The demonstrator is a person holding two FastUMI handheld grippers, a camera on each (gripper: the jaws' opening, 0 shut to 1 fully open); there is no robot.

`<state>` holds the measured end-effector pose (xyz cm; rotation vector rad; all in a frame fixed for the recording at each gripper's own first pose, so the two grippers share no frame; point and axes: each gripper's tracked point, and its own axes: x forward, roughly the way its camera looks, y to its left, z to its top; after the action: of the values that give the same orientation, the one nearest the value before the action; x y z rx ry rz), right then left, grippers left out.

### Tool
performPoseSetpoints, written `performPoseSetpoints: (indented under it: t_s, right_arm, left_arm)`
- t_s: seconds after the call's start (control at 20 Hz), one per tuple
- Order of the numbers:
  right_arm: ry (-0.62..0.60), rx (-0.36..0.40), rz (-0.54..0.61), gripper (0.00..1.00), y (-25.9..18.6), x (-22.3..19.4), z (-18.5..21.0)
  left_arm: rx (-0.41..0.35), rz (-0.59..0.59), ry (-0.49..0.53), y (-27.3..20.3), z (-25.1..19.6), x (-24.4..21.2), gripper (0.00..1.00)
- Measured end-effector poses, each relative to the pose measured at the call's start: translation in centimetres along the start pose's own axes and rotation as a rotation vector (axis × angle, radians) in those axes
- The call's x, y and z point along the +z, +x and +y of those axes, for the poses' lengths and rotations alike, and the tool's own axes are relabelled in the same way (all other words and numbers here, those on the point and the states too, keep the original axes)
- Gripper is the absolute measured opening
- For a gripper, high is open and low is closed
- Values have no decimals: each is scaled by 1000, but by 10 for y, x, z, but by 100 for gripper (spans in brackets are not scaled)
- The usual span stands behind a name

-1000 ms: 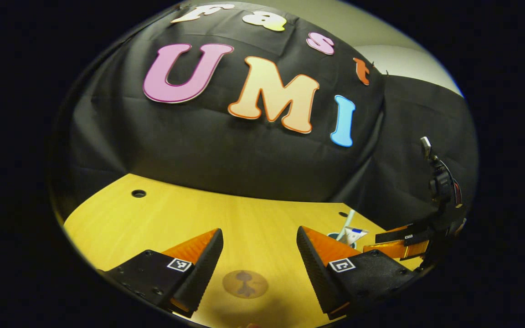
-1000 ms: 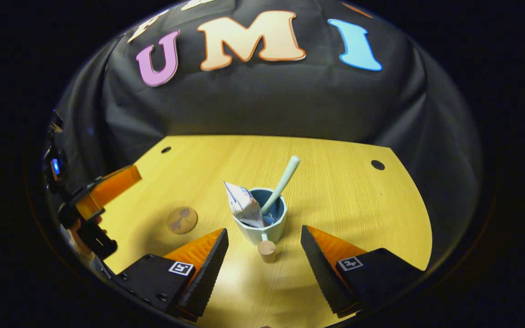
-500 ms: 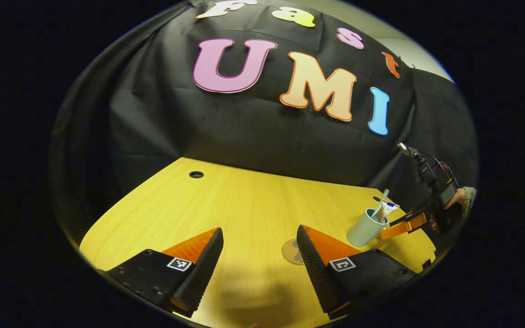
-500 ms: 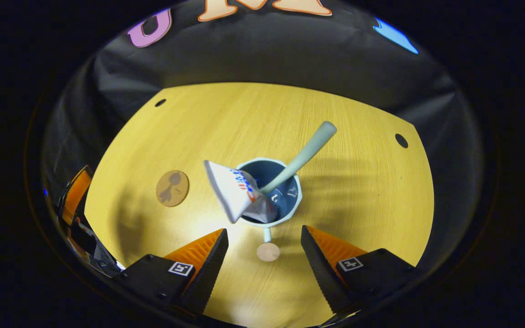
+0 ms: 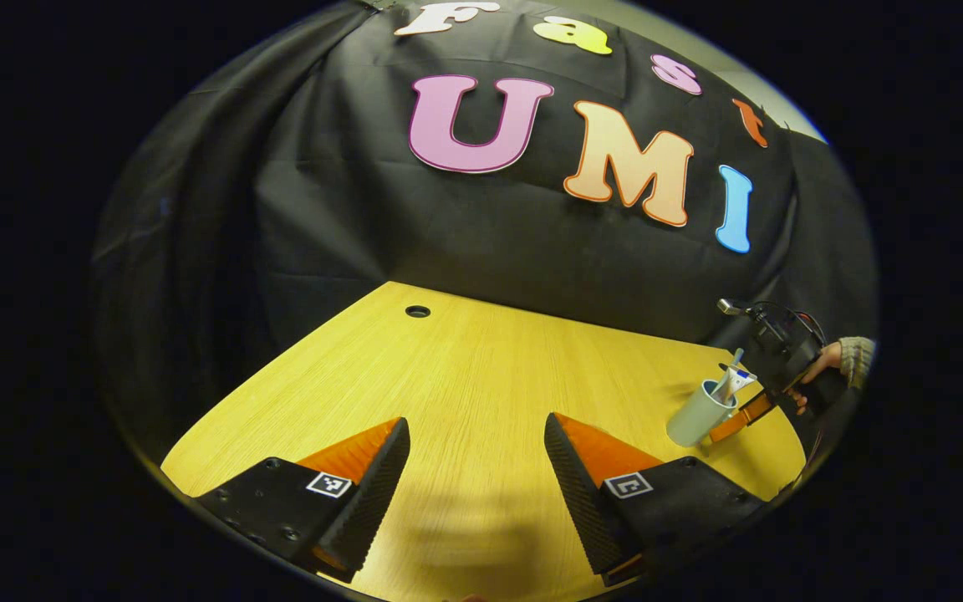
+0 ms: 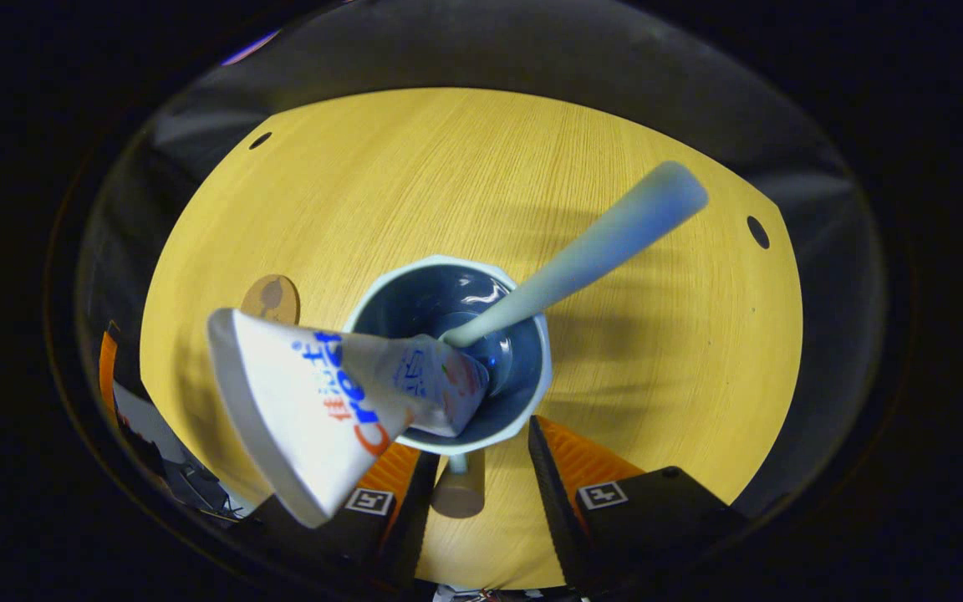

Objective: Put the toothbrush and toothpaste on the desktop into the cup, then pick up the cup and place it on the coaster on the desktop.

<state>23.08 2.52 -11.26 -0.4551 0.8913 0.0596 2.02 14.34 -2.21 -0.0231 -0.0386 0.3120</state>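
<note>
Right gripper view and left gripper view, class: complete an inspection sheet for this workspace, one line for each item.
Surface: yellow wooden desktop, with round holes.
Job's things: pale cup with blue inside holds white toothpaste tube and pale green toothbrush; round brown coaster left of it.
Clutter: nothing seen.
Grippers: right gripper fingers flank the cup's wooden handle knob, contact unclear; left gripper open, holding nothing.
Cables: wiring on the right gripper.
Surroundings: black cloth wall.

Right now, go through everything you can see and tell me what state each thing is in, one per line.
Cup: upright on the table, off the coaster.
Toothbrush: in the cup, leaning out over the rim.
Toothpaste: in the cup, tail end sticking out.
Cup handle: between the right gripper's fingers, contact unclear.
Coaster: bare, beside the cup.
Right gripper: partly closed.
Left gripper: open, holding nothing.
</note>
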Motion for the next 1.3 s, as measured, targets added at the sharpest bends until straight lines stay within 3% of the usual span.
performPoseSetpoints:
  t_s: [0.4, 0.65, 1.05, 1.3]
  right_arm:
    - [-46, 4, 39, 34, 9, -4, 7]
    - [-89, 19, 17, 33, 0, -4, 22]
    - [-244, 111, -68, 33, -35, 19, 106]
    - [-340, 138, -72, 33, -30, 27, 154]
  left_arm:
    - [-13, 13, -20, -12, -16, -6, 94]
    - [-3, 11, -29, -22, -16, -8, 93]
    - [29, 25, -49, -40, -3, -19, 93]
    - [61, 40, -73, -55, 10, -27, 93]
